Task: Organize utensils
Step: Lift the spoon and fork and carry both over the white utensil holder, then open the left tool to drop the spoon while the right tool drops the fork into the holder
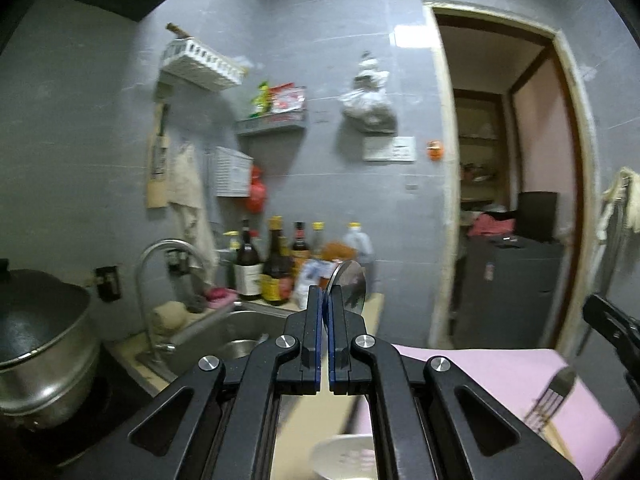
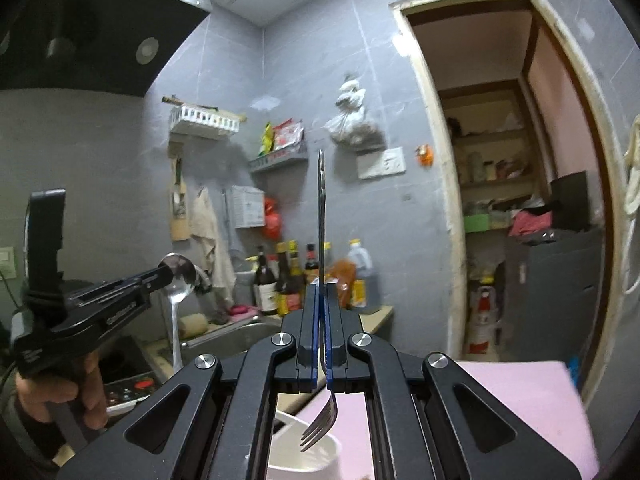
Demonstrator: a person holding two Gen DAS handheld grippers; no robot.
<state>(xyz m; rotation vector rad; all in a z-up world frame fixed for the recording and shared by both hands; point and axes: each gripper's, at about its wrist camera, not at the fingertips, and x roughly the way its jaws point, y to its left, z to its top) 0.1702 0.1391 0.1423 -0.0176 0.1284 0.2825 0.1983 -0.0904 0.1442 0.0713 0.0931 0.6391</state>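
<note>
**Spoon and fork held up over the cup**

The left tool (image 1: 325, 312) is clamped tight on a spoon (image 1: 347, 286), bowl upward, handle hanging down. The right tool (image 2: 320, 312) pinches a fork (image 2: 321, 264) near its neck, handle pointing up, prongs hanging just above a white cup (image 2: 316, 460). The cup stands on the table beside a pink mat (image 2: 520, 400). Sauce bottles (image 1: 276, 268) line the wall by the sink (image 1: 236, 332).

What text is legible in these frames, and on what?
None legible.
Bottle labels: too blurred.
Snack packets on the wall shelf: print blurred.
Left claw side marking: too small to read.
Wall socket plate: no readable marks.
</note>
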